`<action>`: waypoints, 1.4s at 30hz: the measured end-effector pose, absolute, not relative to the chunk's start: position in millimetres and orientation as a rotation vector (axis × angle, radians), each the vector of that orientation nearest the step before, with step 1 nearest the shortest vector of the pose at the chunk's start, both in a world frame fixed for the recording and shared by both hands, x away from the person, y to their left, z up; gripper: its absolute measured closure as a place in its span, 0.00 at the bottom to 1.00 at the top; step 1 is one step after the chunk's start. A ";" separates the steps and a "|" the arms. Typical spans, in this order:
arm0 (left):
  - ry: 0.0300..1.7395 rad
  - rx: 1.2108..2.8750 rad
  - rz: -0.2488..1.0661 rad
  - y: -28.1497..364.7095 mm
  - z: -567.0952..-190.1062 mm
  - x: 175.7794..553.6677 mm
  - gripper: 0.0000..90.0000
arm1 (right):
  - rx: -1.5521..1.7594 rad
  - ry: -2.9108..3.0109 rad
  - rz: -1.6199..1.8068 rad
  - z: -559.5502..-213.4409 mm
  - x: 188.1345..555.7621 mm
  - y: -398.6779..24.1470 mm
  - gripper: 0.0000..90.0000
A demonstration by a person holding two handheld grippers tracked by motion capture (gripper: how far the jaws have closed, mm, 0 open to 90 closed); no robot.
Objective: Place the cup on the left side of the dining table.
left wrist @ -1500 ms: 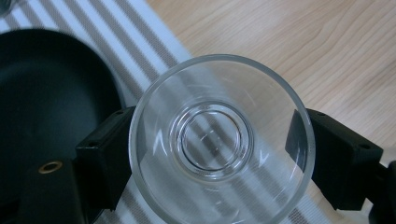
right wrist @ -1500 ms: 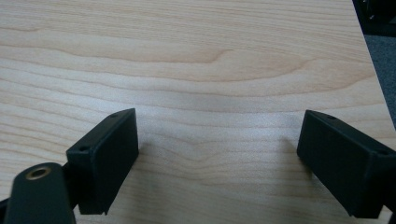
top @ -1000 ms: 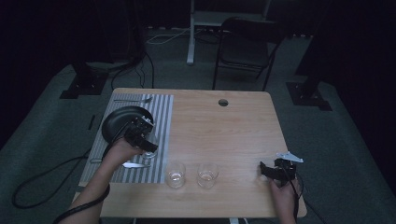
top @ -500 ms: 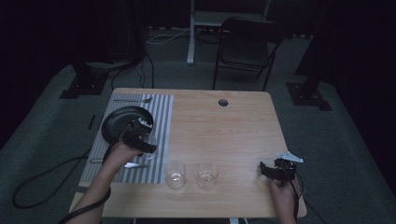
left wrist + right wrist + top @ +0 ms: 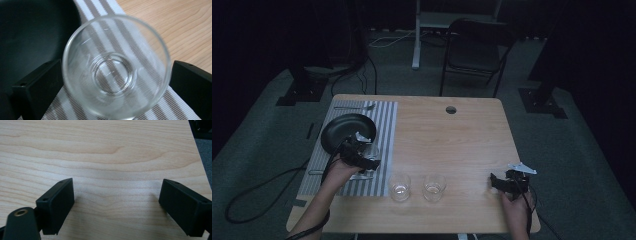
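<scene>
- Wooden worktop point(image 5: 462, 130) carries a striped placemat point(image 5: 384, 125) at its left with a black plate point(image 5: 342, 131) on it; two more glasses point(image 5: 400, 186) stand near the front edge.
- Clear glass point(image 5: 115, 67) stands upright on the placemat, just beside the plate, between the left gripper point(image 5: 364, 157) jaws.
- Judged light, rigid, slippery and breakable, it is best gripped across its side walls, gently.
- Left jaws have just been opening and now stand wide, pads apparently clear of the glass; earlier they clamped it.
- Right gripper point(image 5: 502, 182) rests near the right edge, jaws wide and empty, unmoved.
</scene>
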State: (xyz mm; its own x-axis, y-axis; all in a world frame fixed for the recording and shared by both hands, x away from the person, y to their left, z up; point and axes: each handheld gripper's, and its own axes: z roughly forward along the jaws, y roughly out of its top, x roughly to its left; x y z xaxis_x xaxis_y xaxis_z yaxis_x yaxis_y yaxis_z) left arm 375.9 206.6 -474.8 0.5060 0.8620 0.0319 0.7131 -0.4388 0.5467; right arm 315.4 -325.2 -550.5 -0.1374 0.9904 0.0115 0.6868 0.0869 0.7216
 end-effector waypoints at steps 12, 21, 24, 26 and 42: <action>1.333 2.253 0.412 225.3 -484.5 353.8 0.00 | 1.646 1.881 0.813 -550.5 315.4 -325.2 0.14; 1.378 2.215 0.417 240.4 -492.5 339.5 0.00 | 1.647 1.881 0.813 -550.5 315.4 -325.2 0.14; 1.401 2.196 0.429 246.6 -495.4 334.2 0.00 | 1.647 1.881 0.814 -550.5 315.4 -325.2 0.14; 1.424 2.172 0.441 253.0 -498.2 328.4 0.00 | 1.647 1.881 0.813 -550.5 315.4 -325.2 0.14; 1.510 2.083 0.477 282.0 -518.3 303.5 0.00 | 1.650 1.880 0.813 -550.4 315.4 -325.0 0.14</action>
State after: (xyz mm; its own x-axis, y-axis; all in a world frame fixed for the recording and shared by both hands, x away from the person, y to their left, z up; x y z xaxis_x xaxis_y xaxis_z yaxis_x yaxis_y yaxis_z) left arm 303.5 282.0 -518.3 0.3168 0.9483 -0.0187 0.7653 -0.2439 0.5957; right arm 315.4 -325.0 -550.4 -0.1357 0.9907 0.0133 0.6881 0.0846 0.7207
